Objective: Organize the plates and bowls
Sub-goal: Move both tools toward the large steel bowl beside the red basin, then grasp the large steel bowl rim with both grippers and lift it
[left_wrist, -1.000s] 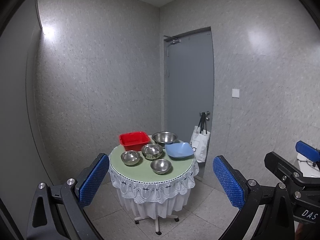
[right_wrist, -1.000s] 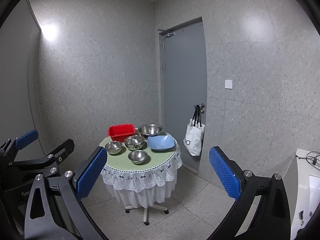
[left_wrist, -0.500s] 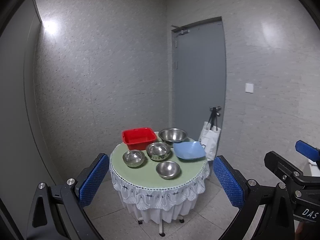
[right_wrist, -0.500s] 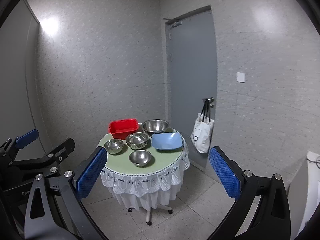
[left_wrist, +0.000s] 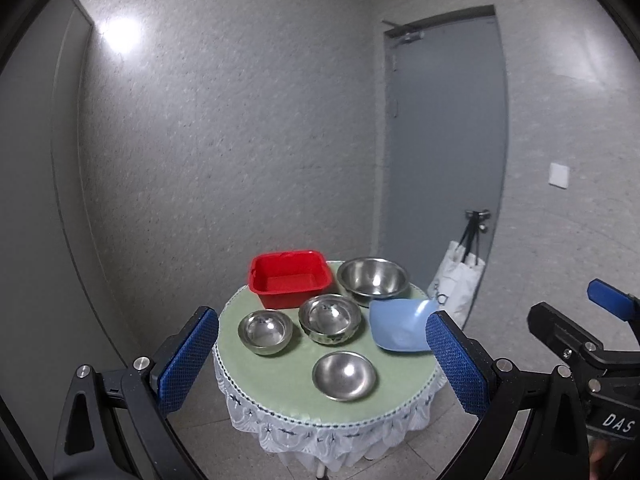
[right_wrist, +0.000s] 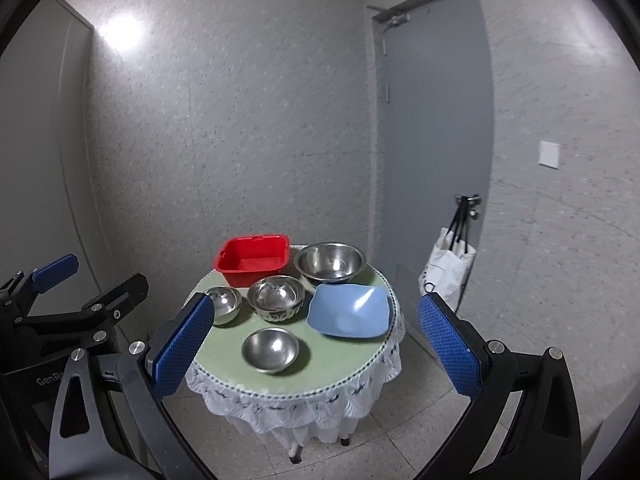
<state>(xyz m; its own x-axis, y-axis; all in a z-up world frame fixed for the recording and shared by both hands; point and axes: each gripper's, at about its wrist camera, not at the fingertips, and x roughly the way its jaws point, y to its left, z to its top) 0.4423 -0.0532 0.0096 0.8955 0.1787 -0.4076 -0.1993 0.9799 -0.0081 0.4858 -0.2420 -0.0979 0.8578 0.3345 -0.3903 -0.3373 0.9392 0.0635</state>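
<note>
A round counter [left_wrist: 276, 380] with a green top and white lace skirt stands well ahead of both claws. At its back sit a red plastic tub [left_wrist: 289, 277] and, beside it, a large steel bowl [left_wrist: 373, 280]. In the middle row are a small steel bowl [left_wrist: 265, 331] and a medium steel bowl [left_wrist: 330, 318], with a blue square plate [left_wrist: 398, 330] on the right edge. Another small steel bowl [left_wrist: 344, 375] sits alone near the front. The left claw [left_wrist: 322, 364] is spread wide and empty; the right claw [right_wrist: 316, 354] is likewise apart, gripping nothing. A white tote bag [right_wrist: 448, 270] hangs from the grey door [right_wrist: 434, 140].
</note>
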